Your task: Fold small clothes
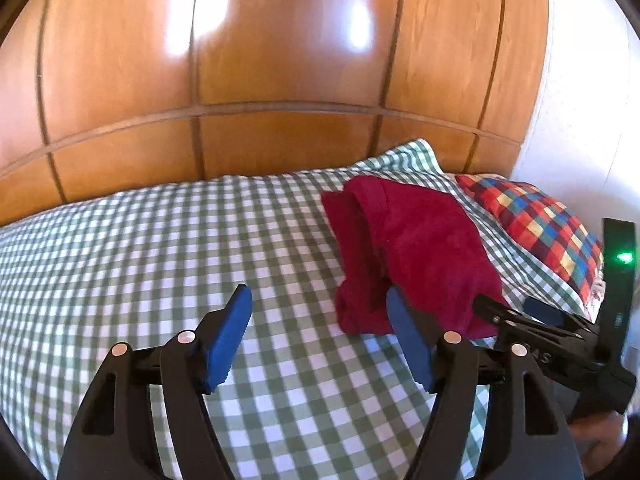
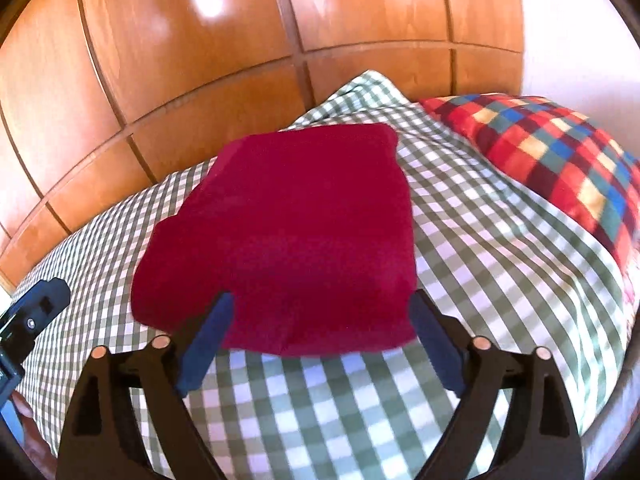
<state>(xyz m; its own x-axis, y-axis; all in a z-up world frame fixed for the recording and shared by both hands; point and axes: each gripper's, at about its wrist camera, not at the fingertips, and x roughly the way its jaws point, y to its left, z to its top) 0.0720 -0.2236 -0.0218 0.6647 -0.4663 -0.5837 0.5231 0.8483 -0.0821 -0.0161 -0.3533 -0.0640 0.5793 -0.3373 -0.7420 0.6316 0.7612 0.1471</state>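
A dark red folded garment lies flat on the green-and-white checked bedspread. In the right wrist view my right gripper stands wide open at the garment's near edge, its blue fingers on either side of that edge without pressing on it. In the left wrist view the same garment lies to the right of my left gripper, which is open over bare bedspread with nothing between its pads. Its right finger is close beside the garment's left fold. The right gripper's body shows at the garment's near right corner.
A polished wooden headboard runs behind the bed. A multicoloured checked pillow lies to the right of the garment, beside a white wall. Bare bedspread stretches to the left. Part of the left gripper shows at the left edge.
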